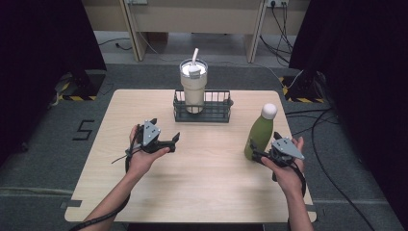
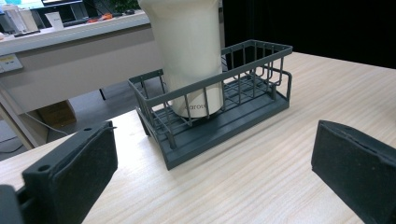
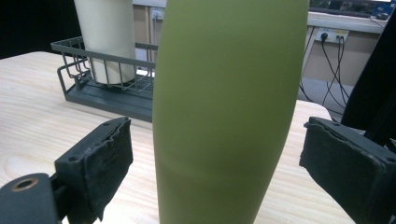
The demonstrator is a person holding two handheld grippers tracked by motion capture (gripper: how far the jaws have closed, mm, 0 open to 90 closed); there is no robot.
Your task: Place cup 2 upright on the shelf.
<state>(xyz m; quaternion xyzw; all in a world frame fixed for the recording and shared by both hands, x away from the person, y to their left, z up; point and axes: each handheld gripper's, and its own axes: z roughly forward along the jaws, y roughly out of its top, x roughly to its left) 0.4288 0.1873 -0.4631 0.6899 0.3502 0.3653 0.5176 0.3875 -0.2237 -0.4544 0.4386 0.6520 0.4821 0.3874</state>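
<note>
A green bottle (image 1: 260,134) with a white cap stands upright near the table's right edge.

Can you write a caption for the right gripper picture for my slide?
Open right gripper with its jaws on either side of a green bottle, not touching; rack and cup behind.
</note>
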